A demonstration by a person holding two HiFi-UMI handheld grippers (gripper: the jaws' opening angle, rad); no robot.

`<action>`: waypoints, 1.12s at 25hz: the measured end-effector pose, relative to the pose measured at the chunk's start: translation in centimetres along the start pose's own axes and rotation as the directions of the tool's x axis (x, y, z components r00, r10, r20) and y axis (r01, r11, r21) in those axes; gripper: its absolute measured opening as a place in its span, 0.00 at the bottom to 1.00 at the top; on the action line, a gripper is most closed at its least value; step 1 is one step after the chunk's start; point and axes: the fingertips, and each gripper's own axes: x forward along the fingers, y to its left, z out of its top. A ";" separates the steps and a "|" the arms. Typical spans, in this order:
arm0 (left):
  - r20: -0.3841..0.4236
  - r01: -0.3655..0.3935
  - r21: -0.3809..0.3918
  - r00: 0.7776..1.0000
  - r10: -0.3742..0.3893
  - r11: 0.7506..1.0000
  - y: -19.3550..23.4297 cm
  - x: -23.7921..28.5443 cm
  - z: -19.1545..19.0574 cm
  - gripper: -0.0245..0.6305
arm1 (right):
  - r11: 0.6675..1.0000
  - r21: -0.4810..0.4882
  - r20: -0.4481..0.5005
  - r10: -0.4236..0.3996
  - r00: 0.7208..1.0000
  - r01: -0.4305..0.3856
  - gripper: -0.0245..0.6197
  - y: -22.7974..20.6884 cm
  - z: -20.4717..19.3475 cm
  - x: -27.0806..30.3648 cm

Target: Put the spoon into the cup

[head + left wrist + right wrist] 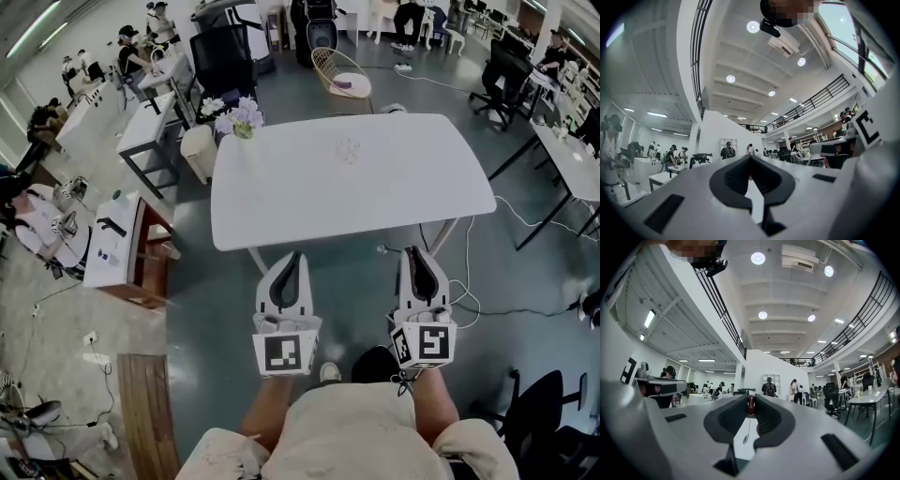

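Note:
A clear glass cup (348, 150) stands on the white table (281, 206), towards its far middle. Both grippers hang side by side just short of the table's near edge. My right gripper (419, 253) is shut on the spoon (751, 405): its dark red handle end is pinched between the fingertips, and the thin stem and small bowl (746, 439) hang down behind the jaws. The head view does not show the spoon. My left gripper (291, 255) is shut, its tips (751, 157) meeting with nothing between them.
A vase of pale flowers (242, 117) sits on the table's far left corner. A wicker chair (339, 73) and a black office chair (223, 58) stand beyond the table. A low cabinet (117, 248) is to the left, another office chair (539, 408) at the near right. People work at desks around.

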 end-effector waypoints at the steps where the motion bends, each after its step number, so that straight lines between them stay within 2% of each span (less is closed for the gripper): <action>1: 0.001 0.000 0.000 1.000 0.000 1.000 0.2 0.0 -0.1 0.04 | 1.000 -0.002 -0.002 0.002 1.000 -0.002 0.10 0.1 -0.1 0.2; 14: -0.008 -0.028 0.007 1.000 0.028 1.000 1.0 4.5 -1.1 0.04 | 0.999 0.014 -0.009 0.045 0.999 -0.044 0.10 -1.3 -1.5 5.3; 22: -0.015 -0.043 0.023 0.999 0.043 0.999 1.2 11.8 -1.9 0.04 | 0.997 0.040 -0.006 0.072 0.997 -0.072 0.10 -4.8 -2.7 12.4; 28: -0.045 -0.055 0.024 0.997 0.056 0.998 0.2 18.9 -3.1 0.04 | 0.994 0.064 -0.011 0.087 0.996 -0.086 0.10 -9.3 -3.9 18.0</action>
